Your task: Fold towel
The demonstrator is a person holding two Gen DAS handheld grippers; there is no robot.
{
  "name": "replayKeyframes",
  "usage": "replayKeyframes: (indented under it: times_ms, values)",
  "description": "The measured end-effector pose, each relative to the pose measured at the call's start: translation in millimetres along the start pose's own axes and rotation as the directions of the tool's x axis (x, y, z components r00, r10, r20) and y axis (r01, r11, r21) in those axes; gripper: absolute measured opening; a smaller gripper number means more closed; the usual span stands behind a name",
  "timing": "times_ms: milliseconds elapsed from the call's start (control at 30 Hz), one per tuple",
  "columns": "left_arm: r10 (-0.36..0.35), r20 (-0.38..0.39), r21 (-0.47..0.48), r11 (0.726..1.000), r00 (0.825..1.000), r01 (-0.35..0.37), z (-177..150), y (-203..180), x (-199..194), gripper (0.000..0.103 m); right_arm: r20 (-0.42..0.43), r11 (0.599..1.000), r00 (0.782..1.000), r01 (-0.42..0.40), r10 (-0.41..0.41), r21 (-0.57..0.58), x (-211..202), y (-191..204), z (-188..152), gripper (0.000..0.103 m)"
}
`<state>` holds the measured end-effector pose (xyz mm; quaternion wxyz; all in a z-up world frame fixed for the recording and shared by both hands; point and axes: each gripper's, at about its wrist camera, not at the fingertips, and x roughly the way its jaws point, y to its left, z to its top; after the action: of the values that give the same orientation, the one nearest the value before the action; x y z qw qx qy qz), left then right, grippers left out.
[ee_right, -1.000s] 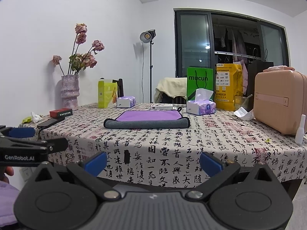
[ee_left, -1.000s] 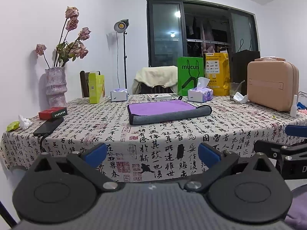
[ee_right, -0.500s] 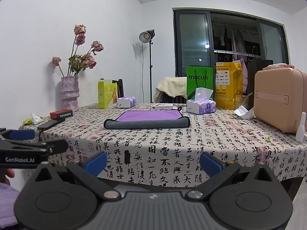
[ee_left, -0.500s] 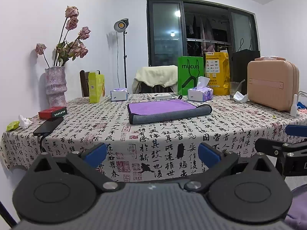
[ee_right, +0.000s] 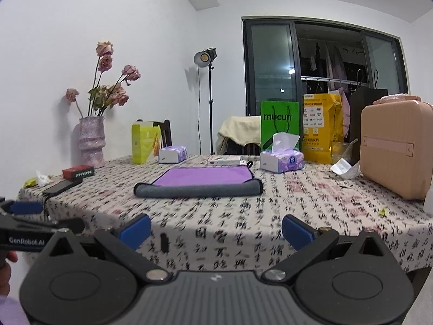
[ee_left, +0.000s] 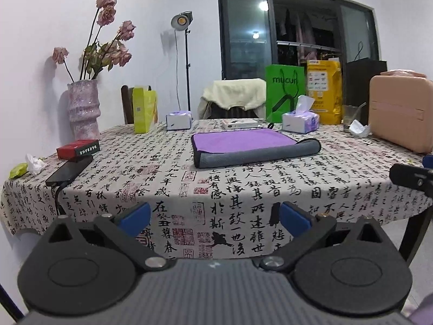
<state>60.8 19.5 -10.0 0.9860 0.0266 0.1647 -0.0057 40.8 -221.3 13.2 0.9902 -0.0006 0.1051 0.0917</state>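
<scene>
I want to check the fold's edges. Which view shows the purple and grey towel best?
The left wrist view: the purple and grey folded towel is sharp, seen from higher, showing its top and rolled grey front edge. The right wrist view shows it lower, flatter and slightly blurred.

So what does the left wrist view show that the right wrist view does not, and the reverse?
Only the left wrist view shows the right hand-held gripper at its right edge. Only the right wrist view shows the left hand-held gripper at its left edge, with "GenRobot.AI" printed on it, and a white bottle at the far right. Both show the folded purple and grey towel on the tablecloth, the vase, the green bag and the pink case.
</scene>
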Motion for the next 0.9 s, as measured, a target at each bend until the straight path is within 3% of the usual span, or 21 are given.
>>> replayKeyframes:
  times_ms: [300,567,733,800,900]
  values:
    - [0.044,-0.016,-0.011,0.999,0.999,-0.044,16,-5,36,0.103,-0.019,0.998,0.999,-0.046,0.047,0.032,50,-31,15,0.103]
    - [0.041,-0.063,-0.052,0.998,0.997,-0.044,40,1,84,0.103,-0.043,0.996,0.996,-0.083,0.084,0.015,102,-53,35,0.103]
    - [0.015,-0.054,-0.076,0.997,0.998,-0.019,58,8,120,0.103,-0.073,0.995,0.993,-0.095,0.095,0.011,142,-64,49,0.103]
    - [0.004,-0.057,-0.089,0.996,0.998,-0.009,66,11,137,0.097,-0.1,0.995,0.99,-0.102,0.102,0.004,162,-69,53,0.101]
    - [-0.005,-0.084,-0.093,0.996,0.996,-0.003,76,14,168,0.078,-0.139,0.993,0.984,-0.114,0.111,-0.01,192,-75,60,0.093]
